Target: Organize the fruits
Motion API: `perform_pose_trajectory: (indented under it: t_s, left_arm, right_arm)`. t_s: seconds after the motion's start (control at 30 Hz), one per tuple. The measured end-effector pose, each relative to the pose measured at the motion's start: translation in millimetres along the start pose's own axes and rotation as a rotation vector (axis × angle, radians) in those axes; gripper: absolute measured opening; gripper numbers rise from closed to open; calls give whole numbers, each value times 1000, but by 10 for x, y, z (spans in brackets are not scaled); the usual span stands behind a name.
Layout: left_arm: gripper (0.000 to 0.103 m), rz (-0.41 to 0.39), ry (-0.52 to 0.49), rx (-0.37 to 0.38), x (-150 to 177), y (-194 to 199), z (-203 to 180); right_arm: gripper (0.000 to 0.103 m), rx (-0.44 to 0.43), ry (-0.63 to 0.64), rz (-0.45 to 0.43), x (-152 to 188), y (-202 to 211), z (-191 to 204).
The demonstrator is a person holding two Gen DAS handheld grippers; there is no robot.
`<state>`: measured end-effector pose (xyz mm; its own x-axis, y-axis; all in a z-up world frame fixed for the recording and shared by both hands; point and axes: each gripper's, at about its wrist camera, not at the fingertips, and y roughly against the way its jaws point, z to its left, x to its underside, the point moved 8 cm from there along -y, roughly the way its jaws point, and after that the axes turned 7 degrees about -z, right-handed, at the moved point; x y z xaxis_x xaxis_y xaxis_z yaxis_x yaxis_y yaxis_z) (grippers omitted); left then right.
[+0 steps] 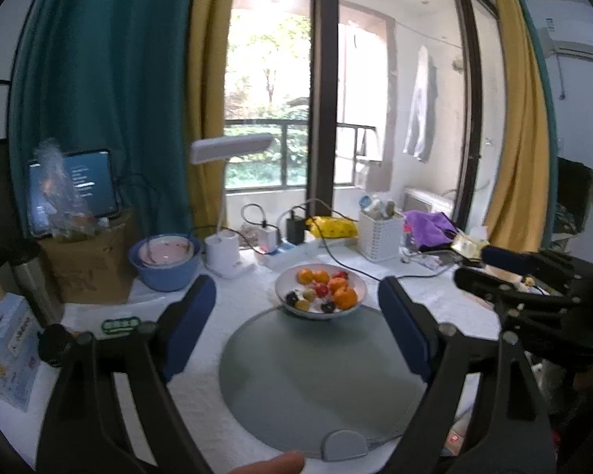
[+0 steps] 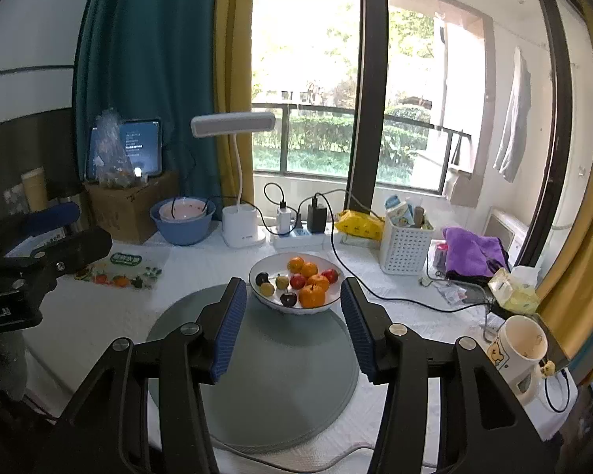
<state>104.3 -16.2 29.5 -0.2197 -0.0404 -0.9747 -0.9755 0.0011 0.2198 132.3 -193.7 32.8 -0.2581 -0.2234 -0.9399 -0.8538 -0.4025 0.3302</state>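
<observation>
Both grippers empty: left gripper (image 1: 296,316) spread wide, right gripper (image 2: 288,316) half spread. Fruit all in white bowl (image 2: 257,266). I'd descend vertically over one orange (image 2: 311,295), avoiding neighbours.

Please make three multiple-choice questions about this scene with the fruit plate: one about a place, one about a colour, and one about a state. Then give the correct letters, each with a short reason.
1. Where does the white plate of fruit stand?
A. on the far edge of the grey round mat
B. inside the blue bowl
C. on the cardboard box

2. What colour is the cloth beside the white basket?
A. red
B. purple
C. green

3. What is the state of the right claw?
A. shut on an orange
B. shut on the plate
C. open, holding nothing

Answers:
1. A, the plate overlaps the mat's far rim in both views.
2. B, the folded cloth to the right of the basket is purple.
3. C, its blue pads stand apart with only the mat and plate visible beyond them.
</observation>
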Motion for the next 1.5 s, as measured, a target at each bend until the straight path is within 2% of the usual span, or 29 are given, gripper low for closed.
perform_pose_trajectory:
  t_s: [0.07,0.17,0.33,0.43,0.9,1.5]
  left_arm:
    - [85,-17,5,-7,-38,42,7]
    - [86,-51,7,-10,-109,128,1]
    - [87,-89,-5,-29,-192,199,2]
    - [97,-109,-9,-50,-229,229,20]
    - [97,-100,14,-60,-226,235,76]
    - [97,-89,25,-61,-195,226,73]
  right_arm:
    - [53,1,0,-14,-41,51,5]
    - [69,-1,-12,-30,-96,109,4]
    - [70,9,-21,-59,-181,208,-4]
    - [70,15,-25,-82,-247,265,-14]
    - [70,47,-45,-108,-290,309,-122]
    - [70,57,-63,-83,-216,276,-170]
